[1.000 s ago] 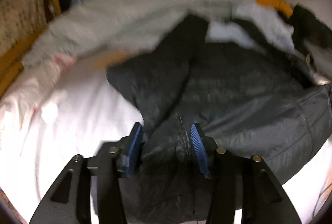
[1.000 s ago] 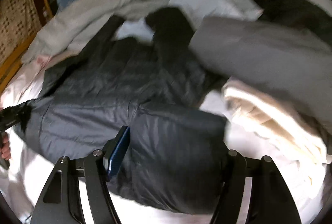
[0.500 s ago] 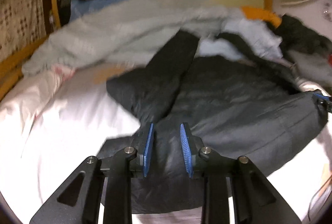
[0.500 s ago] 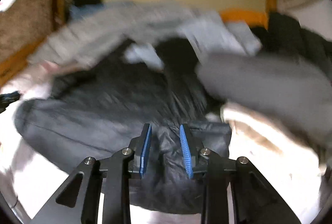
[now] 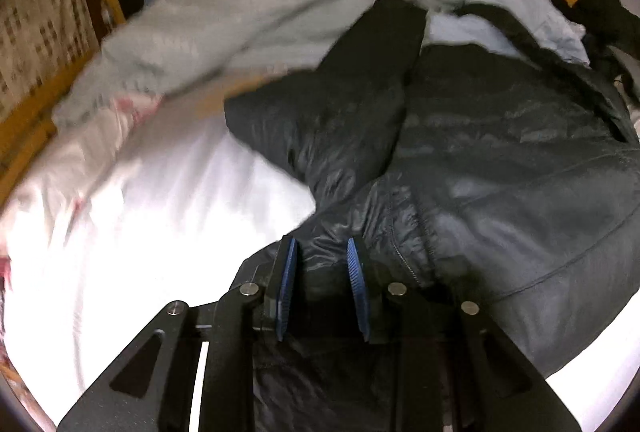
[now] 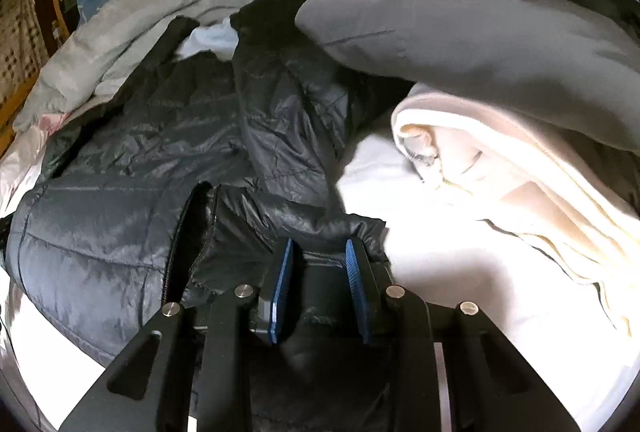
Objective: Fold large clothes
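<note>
White bed sheet (image 5: pixel 152 216) at left, left gripper (image 5: pixel 322 252) nearly closed, pinching the hem of the dark puffer jacket (image 5: pixel 500 168) spread on the bed, right gripper (image 6: pixel 320 252) likewise clamped on its other hem corner, grey and cream clothes (image 6: pixel 480 44) at right

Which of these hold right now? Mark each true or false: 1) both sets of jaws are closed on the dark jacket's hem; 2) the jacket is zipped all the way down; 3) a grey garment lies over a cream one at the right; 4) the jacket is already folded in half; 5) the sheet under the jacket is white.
1) True: the left gripper and the right gripper each pinch the dark puffer jacket at its hem.
2) False: the front gapes open near the hem.
3) True: grey garment, cream garment.
4) False: it lies spread out.
5) True: white sheet.
</note>
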Motion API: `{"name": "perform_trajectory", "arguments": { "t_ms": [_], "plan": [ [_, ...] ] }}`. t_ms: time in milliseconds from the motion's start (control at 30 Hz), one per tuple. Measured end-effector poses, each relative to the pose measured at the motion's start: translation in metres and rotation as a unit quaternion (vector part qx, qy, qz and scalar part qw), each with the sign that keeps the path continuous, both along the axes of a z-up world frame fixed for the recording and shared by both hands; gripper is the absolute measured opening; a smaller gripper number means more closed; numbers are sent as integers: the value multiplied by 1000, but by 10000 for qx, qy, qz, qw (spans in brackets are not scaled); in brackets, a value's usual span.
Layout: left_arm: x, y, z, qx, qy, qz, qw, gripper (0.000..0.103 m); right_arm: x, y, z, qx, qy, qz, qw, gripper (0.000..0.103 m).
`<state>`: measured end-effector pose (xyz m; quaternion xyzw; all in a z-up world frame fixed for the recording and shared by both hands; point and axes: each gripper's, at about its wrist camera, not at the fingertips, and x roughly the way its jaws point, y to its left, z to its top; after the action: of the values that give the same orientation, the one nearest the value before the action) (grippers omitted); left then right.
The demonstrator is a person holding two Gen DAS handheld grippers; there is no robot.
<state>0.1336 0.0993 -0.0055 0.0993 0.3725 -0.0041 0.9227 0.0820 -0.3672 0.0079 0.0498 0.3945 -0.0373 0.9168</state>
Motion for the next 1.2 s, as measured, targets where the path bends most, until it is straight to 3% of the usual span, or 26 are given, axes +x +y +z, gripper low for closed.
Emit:
{"name": "perform_trajectory", "arguments": {
  "t_ms": [100,200,333,400,533,667,767,800,833,867,900,933,1067,1200],
  "plan": [
    [-27,-15,28,-220,-741,-252,9967,26,-26,18,30,-176,-812,224,9963,30],
    [-52,-41,42,-520,-1164,-706,9893,28,-44,42,53,-222,-1399,615,9880,30],
    [-61,-75,33,-478,-1094,-1057,9872,29,-39,73,44,-524,-1085,860,9890,34],
    [-58,-82,24,-577,-859,-1159,9879,29,-30,76,28,-414,-771,918,9919,45],
    [-52,-92,0,-459,-432,-1241,9903,29,-13,73,1,-215,-240,877,9956,45],
    [-48,-97,-15,-379,-287,-1307,9903,29,-4,75,-9,-234,-67,891,9957,47],
    [-54,-94,-4,-383,-471,-1266,9901,30,-11,75,2,-582,-293,893,9939,47],
    [-57,-89,4,-455,-560,-1254,9895,32,-15,73,7,-627,-430,859,9934,49],
    [-59,-84,13,-489,-650,-1192,9895,49,-21,67,16,-600,-600,798,9932,51],
    [-62,-78,21,-516,-743,-1099,9898,63,-26,59,22,-530,-705,685,9937,64],
    [-65,-68,30,-548,-887,-946,9900,95,-29,52,27,-479,-755,547,9945,76],
    [-69,-56,39,-552,-1054,-719,9903,103,-32,43,31,-419,-798,367,9952,80],
    [-67,-8,40,-675,-886,186,9936,103,-36,10,25,18,-530,-256,9983,85],
    [-50,38,1,-1296,89,1021,9863,103,-28,-10,-2,615,65,-394,9973,85]
  ]
}}
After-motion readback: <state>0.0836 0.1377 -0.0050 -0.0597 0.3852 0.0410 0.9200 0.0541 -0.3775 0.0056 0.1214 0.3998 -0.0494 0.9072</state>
